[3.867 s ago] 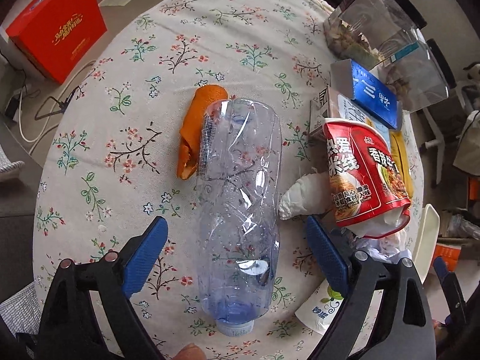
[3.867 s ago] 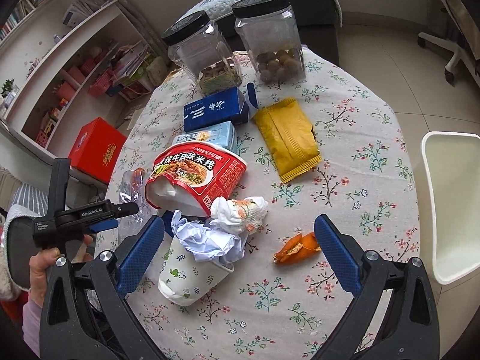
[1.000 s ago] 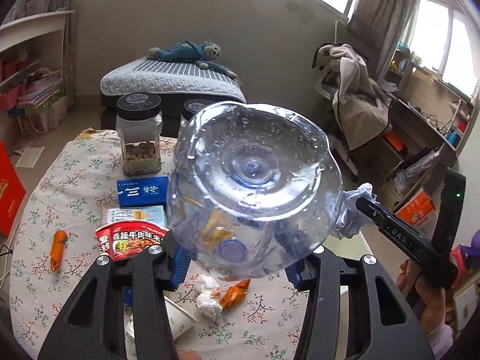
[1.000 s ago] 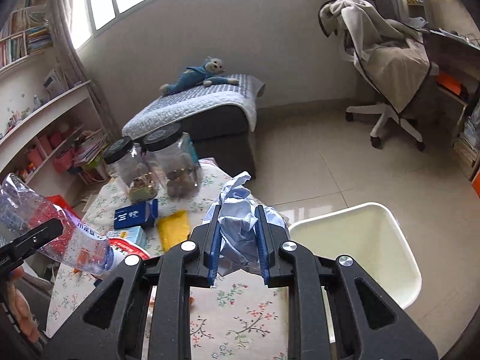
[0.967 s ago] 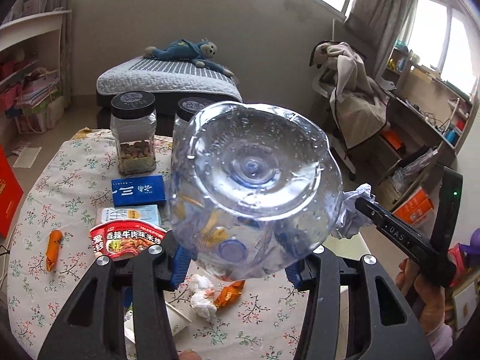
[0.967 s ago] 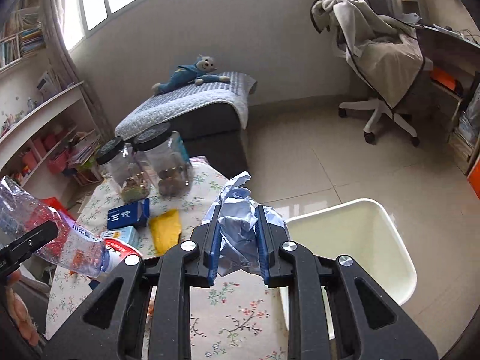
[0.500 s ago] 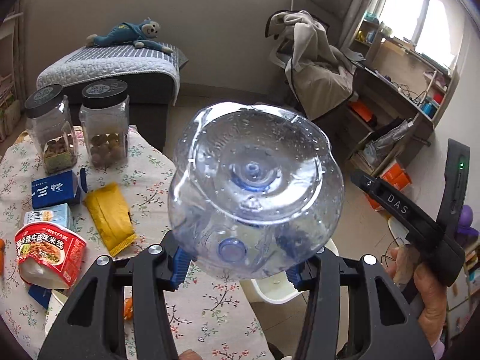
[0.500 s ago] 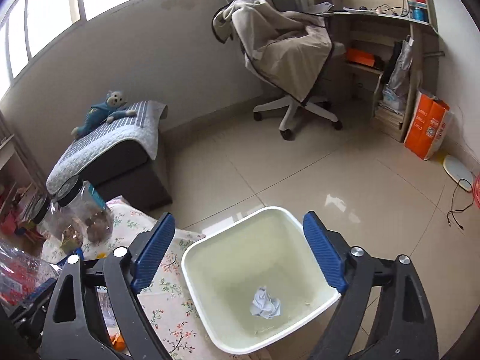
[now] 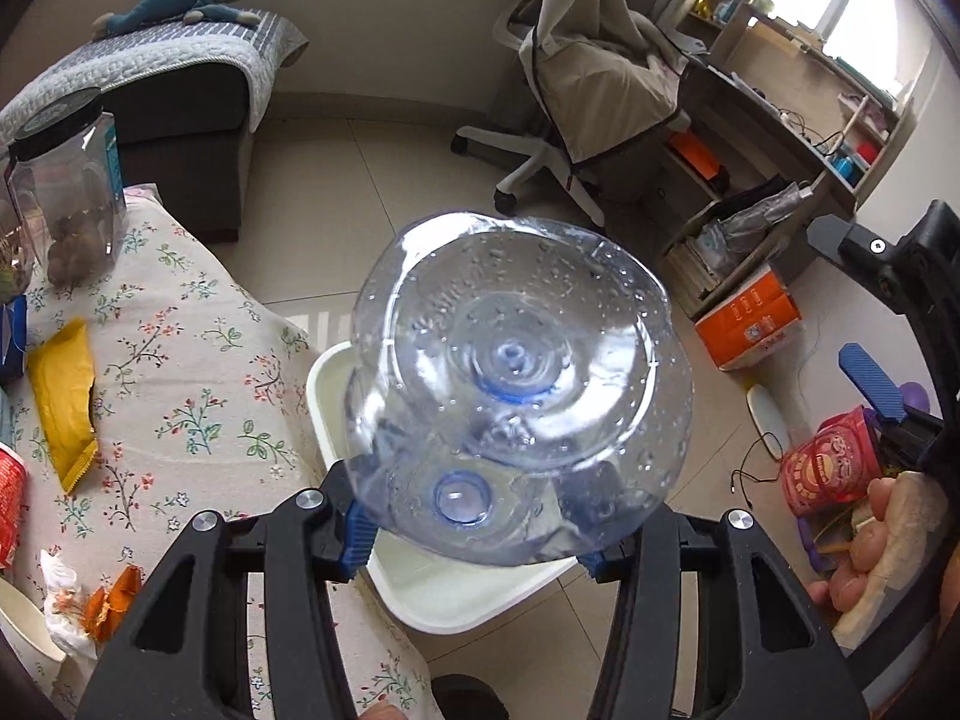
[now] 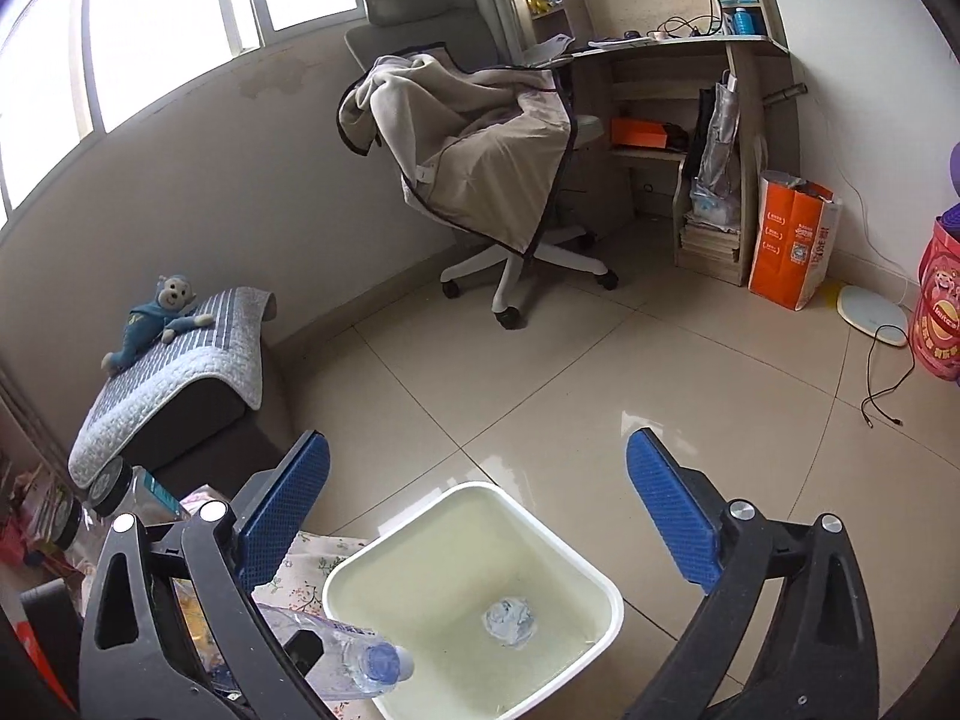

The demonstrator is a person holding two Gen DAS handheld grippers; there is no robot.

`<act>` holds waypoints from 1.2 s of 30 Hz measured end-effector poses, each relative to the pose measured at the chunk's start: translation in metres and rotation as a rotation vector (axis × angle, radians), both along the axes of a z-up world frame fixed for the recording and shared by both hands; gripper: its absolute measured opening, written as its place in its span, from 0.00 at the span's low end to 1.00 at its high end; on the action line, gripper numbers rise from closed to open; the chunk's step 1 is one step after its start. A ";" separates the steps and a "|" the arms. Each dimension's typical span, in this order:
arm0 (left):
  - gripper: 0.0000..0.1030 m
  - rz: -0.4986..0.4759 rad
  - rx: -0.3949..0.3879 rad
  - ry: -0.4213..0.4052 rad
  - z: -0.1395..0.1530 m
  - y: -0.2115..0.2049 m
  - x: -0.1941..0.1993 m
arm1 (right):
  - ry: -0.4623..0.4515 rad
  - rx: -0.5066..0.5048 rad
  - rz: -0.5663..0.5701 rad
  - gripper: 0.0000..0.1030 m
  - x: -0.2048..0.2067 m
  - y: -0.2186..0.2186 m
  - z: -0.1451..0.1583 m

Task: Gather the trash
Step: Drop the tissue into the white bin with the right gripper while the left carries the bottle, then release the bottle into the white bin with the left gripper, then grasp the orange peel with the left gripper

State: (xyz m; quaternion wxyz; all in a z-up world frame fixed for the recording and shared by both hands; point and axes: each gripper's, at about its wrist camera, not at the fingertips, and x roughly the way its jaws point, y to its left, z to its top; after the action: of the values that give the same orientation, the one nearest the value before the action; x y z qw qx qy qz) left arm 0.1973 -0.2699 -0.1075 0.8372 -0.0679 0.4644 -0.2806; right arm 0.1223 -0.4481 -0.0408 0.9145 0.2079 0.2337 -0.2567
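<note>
Bottle point(image 9: 516, 384) clamped in left gripper point(image 9: 474, 534) over bin point(image 10: 474, 600) | right gripper point(image 10: 480, 516) wide apart | paper ball point(image 10: 509, 622) inside bin

Bin point(image 9: 336, 396) largely behind bottle point(image 9: 516, 384)

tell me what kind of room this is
Most likely a lived-in bedroom or study at home: a padded bench with a stuffed monkey, a desk with shelves, and an office chair draped in a blanket.
</note>
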 end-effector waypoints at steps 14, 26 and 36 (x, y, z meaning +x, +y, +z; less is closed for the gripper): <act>0.76 0.207 0.133 -0.179 0.033 0.069 -0.005 | 0.031 -0.143 0.081 0.93 0.010 0.053 0.004; 0.82 0.461 0.243 -0.347 0.065 0.167 -0.018 | 0.064 -0.277 0.276 0.93 0.032 0.161 0.001; 0.82 0.563 0.312 -0.359 0.061 0.233 -0.024 | 0.083 -0.355 0.404 0.93 0.044 0.237 -0.004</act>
State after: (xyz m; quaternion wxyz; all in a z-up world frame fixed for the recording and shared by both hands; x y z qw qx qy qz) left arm 0.1734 -0.0368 -0.0470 0.9501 -0.0144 0.3104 0.0277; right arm 0.1664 -0.2114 -0.0446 0.9589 -0.0172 0.2592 -0.1145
